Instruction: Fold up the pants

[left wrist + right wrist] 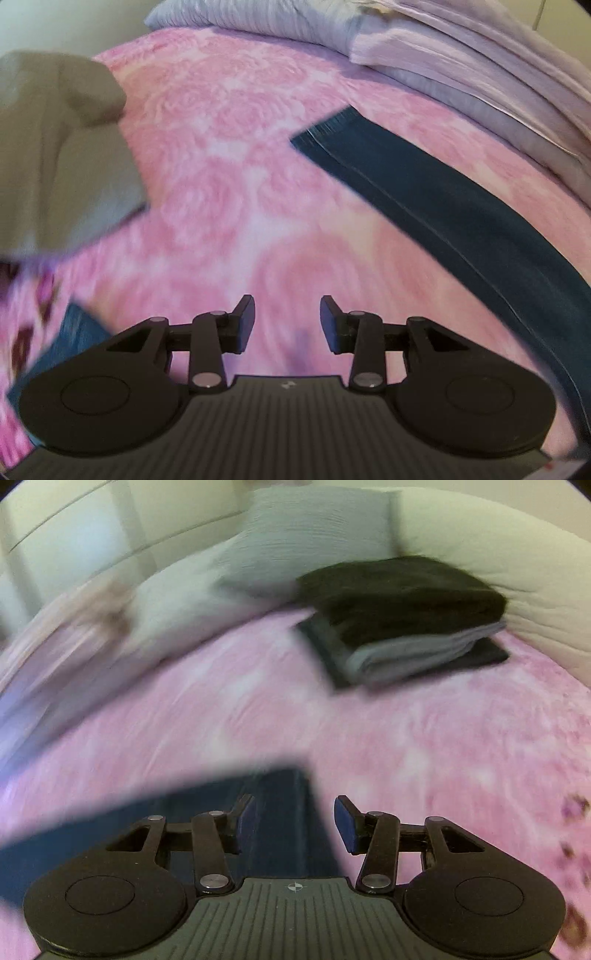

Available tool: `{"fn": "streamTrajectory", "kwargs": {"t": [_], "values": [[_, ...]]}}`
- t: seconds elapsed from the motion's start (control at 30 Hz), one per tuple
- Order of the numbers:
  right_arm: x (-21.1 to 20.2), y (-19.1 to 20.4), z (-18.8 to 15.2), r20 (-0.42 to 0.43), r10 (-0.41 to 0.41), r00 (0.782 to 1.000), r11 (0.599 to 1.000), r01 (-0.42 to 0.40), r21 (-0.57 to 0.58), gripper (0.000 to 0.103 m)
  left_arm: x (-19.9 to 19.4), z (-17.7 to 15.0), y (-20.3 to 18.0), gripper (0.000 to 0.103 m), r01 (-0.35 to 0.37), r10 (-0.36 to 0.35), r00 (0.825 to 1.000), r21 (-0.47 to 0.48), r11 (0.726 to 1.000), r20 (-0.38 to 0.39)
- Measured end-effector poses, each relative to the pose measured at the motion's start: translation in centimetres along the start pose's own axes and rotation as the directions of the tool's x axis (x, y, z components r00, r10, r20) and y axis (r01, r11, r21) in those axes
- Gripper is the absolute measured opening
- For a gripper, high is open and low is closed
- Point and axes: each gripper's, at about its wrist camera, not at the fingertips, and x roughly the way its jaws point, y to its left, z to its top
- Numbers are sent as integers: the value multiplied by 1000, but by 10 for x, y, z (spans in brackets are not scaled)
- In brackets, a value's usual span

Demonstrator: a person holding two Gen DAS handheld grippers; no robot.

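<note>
Left gripper (287, 323): I read the jaws as spread wide, with nothing between them, hovering over the pink floral bedspread (221, 155). In the left wrist view, the dark blue pants (436, 206) lie flat on the bedspread as a long band running from the upper centre of the frame down to the lower right edge. A grey-olive cloth (62, 155) fills the left of the frame; lilac bedding (461, 74) lies stacked at the upper right.

Right gripper (293, 823): jaws likewise wide apart and empty. In the right wrist view, a pant end (177, 812) lies at the lower left, directly under the left finger. A stack of folded dark and grey garments (402, 624) rests on the bedspread at the upper right. The right wrist view is heavily blurred.
</note>
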Motion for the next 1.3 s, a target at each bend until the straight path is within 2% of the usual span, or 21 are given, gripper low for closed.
{"fn": "streamTrajectory", "kwargs": {"t": [0.1,0.17,0.2,0.23,0.27,0.3,0.4,0.5,0.6,0.7,0.8,0.9,1.0,1.17,1.3], "values": [[-31,33,-72,-111,-28,993,986,9,-169,44,-31,-40,-5,34,60,-59,998,49,997,-26],[-37,45,-116,-161,-87,983,970,48,-237,44,-46,-71,-5,34,100,-95,994,92,991,-62],[-34,47,-136,-208,-132,969,961,74,-265,44,-51,-85,-5,34,117,-107,991,124,985,-86],[-29,46,-156,-279,-169,945,957,89,-278,44,-53,-100,-4,34,120,-103,988,156,980,-115],[-29,42,-168,-308,-194,931,955,108,-275,44,-53,-115,-2,34,116,-87,983,180,977,-162],[-39,41,-174,-286,-195,938,961,124,-248,44,-52,-126,2,34,111,-69,975,195,974,-210],[-62,45,-172,-333,-193,923,972,133,-195,44,-69,-143,8,35,118,-61,973,251,961,-223],[-101,56,-168,-310,-150,939,981,103,-163,44,-82,-138,10,35,95,-24,961,250,963,-274],[-135,69,-161,-309,-72,948,994,43,-99,45,-106,-123,11,35,128,-60,957,227,965,-283],[-162,85,-151,-301,-17,953,998,-2,-64,45,-140,-105,0,37,154,-85,963,267,951,-254],[-188,104,-138,-289,48,956,996,-67,-56,45,-175,-83,-10,44,161,-92,971,324,932,-219],[-210,123,-122,-253,105,962,989,-127,-73,46,-209,-63,-15,51,172,-115,976,334,927,-185],[-232,135,-106,-200,149,968,979,-173,-109,47,-242,-51,-16,52,169,-124,981,334,927,-152],[-266,135,-94,-168,204,964,964,-228,-136,50,-291,-55,-18,56,163,-132,985,335,928,-114],[-291,122,-103,-176,219,960,956,-248,-159,52,-331,-74,-21,62,162,-141,986,340,926,-85]]}}
